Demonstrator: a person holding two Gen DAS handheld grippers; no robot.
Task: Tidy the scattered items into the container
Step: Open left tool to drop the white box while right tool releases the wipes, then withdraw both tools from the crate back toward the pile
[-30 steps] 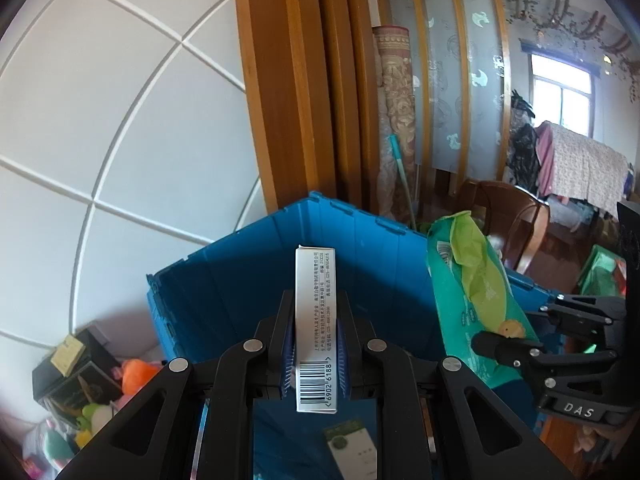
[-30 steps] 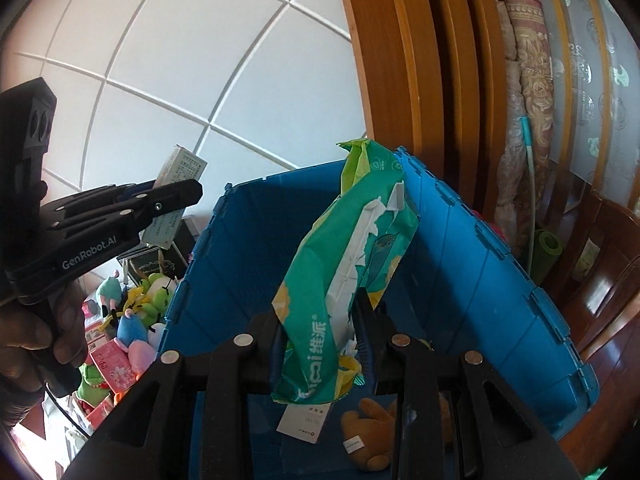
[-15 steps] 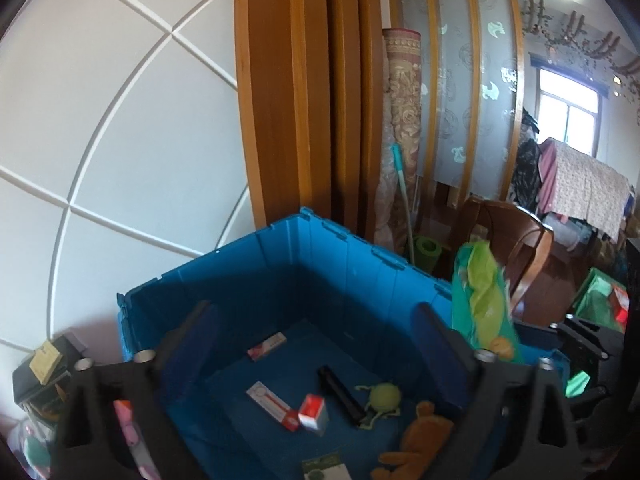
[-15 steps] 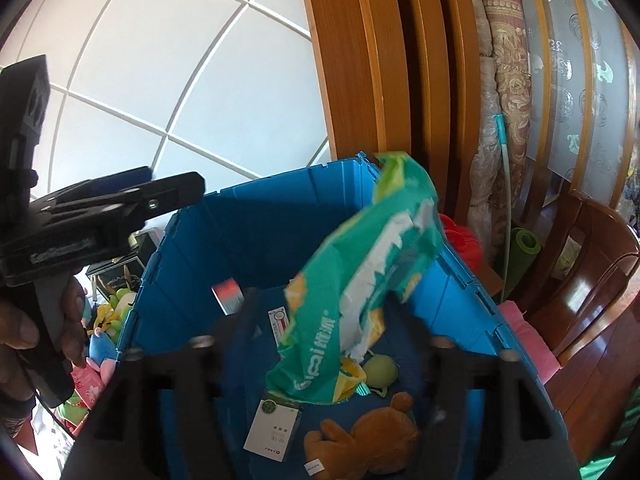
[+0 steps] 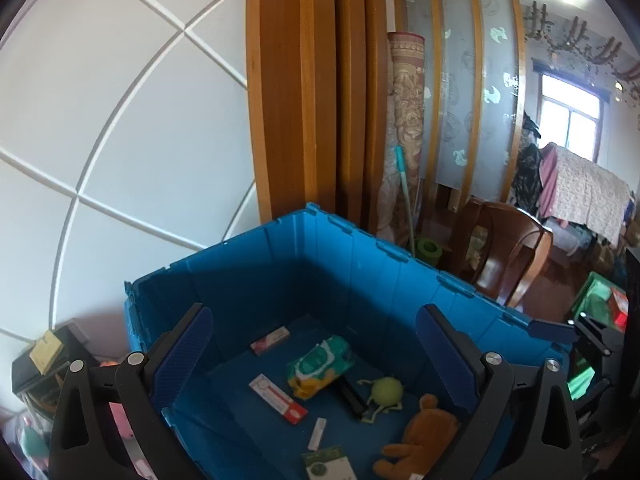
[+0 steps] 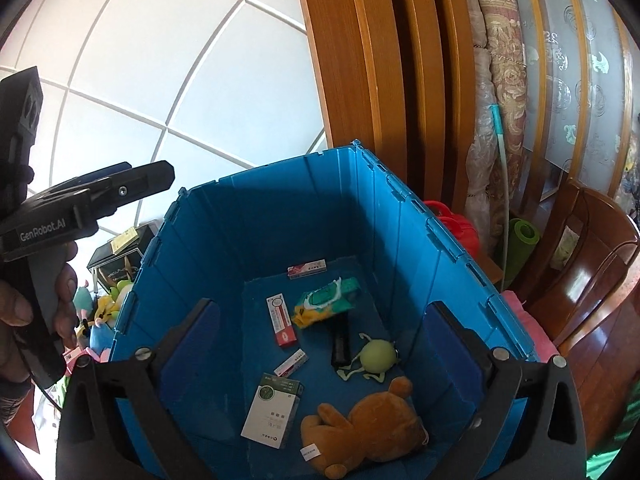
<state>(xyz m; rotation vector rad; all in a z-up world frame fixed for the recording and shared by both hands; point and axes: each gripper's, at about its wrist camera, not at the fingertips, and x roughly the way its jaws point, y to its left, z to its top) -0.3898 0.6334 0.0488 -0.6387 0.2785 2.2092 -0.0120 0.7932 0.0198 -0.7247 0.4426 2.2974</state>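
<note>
Blue plastic crate (image 6: 404, 216) fills the lower centre of both views, standing against a white panelled wall (image 5: 120, 120) and orange wooden door frames (image 5: 296, 92). Left gripper (image 5: 312, 340) and right gripper (image 6: 316, 334) both hover over the crate, jaws spread wide with nothing between them; the right jaws have just been opening. Green wet-wipes packet (image 6: 326, 300) lies on the crate floor, mid-frame. Around it: red-and-white flat box (image 6: 282, 320), small slim white box (image 6: 291, 363), white card box with green label (image 6: 272, 408), round green one-eyed toy (image 6: 376, 356), black stick-shaped object (image 6: 340, 340), brown plush bear (image 6: 368, 420) lower right. Another red-and-white box (image 6: 307, 268) by the far wall. Person's hand (image 6: 36, 300) grips the left tool at left edge. Plush toys (image 6: 100, 312) piled outside the crate, left. Rolled patterned carpet (image 6: 504, 80) and brown wooden chair (image 5: 504, 256) to the right.
</note>
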